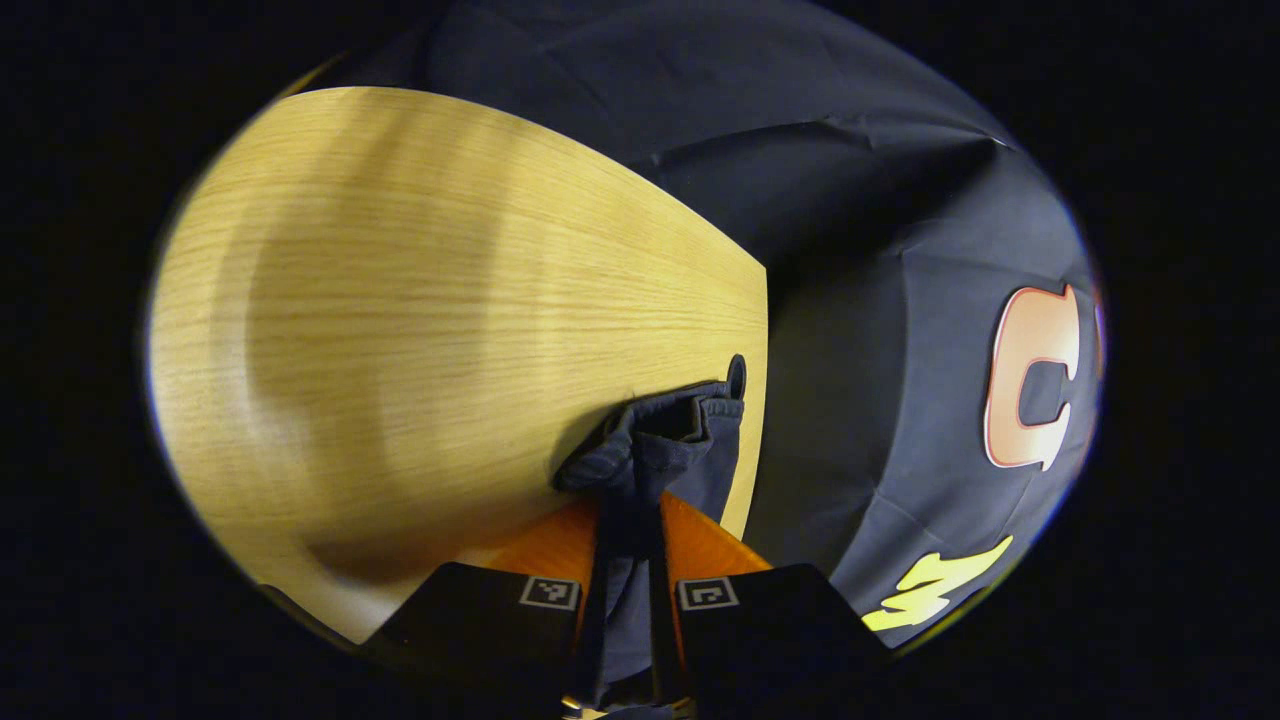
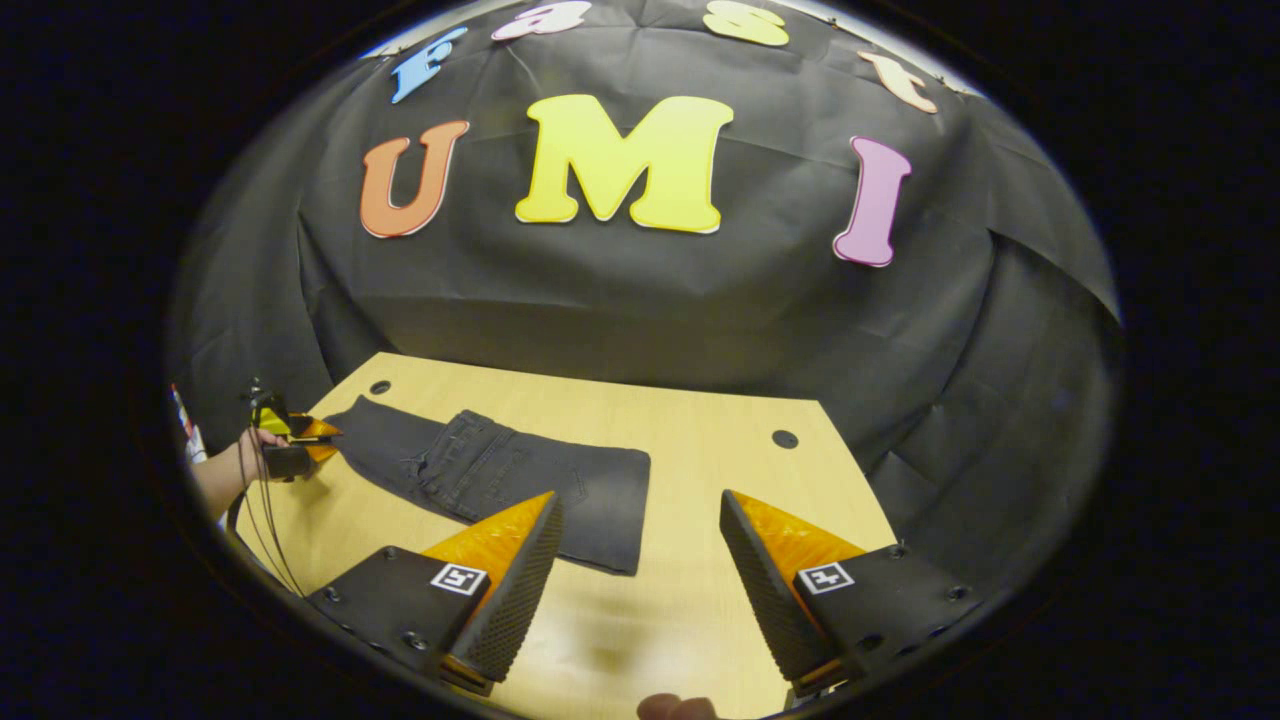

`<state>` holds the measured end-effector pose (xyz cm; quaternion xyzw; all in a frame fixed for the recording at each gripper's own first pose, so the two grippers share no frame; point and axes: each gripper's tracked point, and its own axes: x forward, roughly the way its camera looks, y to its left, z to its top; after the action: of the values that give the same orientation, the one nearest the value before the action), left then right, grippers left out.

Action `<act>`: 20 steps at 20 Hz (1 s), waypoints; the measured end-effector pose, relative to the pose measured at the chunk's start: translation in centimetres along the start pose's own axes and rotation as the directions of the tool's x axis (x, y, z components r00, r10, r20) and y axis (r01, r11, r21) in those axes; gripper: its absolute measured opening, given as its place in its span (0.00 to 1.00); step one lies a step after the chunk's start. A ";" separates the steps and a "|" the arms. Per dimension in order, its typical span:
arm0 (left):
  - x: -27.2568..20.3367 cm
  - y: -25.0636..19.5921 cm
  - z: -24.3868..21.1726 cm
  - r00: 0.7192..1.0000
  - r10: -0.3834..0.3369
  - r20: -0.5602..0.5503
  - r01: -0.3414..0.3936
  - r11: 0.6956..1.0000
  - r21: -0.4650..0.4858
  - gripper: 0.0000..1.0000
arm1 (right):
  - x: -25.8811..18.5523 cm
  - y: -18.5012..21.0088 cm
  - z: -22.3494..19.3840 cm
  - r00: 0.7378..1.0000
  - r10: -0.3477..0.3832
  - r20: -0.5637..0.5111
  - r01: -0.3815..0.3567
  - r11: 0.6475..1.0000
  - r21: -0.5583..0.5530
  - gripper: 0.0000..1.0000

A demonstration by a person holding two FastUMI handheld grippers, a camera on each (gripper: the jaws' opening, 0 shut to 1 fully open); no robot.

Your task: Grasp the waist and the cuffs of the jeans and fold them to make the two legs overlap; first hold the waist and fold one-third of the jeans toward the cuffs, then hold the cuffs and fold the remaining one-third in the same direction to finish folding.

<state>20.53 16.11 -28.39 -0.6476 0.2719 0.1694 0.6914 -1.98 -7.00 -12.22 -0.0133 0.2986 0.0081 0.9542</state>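
Dark jeans (image 2: pixel 500 475) lie folded across the wooden counter (image 2: pixel 700 440), reaching from its left edge toward the middle. The left tongs (image 1: pixel 630 540) pinch a bunched end at the counter's edge; the right tongs (image 2: pixel 640 570) hover wide apart, holding nothing. That one-sided pinch could drag the denim crooked.

One jeans (image 2: pixel 500 475), two tongs (image 2: pixel 640 555), one table (image 2: pixel 700 450).

dark grey jeans (image 2: pixel 520 475), folded, flat on table
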 end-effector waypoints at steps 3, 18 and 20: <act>-1.0 -2.4 -0.4 0.998 -0.059 0.004 0.059 0.997 0.041 0.11 | -0.9 -0.7 0.0 1.000 -0.017 0.022 0.017 1.000 0.011 0.96; -8.7 -19.3 -24.0 0.962 -0.259 -0.085 0.183 0.380 0.907 0.08 | -9.3 -12.5 -2.7 0.978 -0.178 0.111 0.154 0.968 0.200 0.96; -6.8 -18.6 -28.0 0.961 -0.247 -0.122 0.176 0.208 0.962 0.08 | -10.5 -14.8 -4.1 0.970 -0.227 0.091 0.202 0.954 0.223 0.97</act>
<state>21.63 -12.63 -9.74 -0.1103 0.2069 -0.1108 0.9658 -12.59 -22.04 -9.26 0.0568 0.2386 -0.1269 0.9611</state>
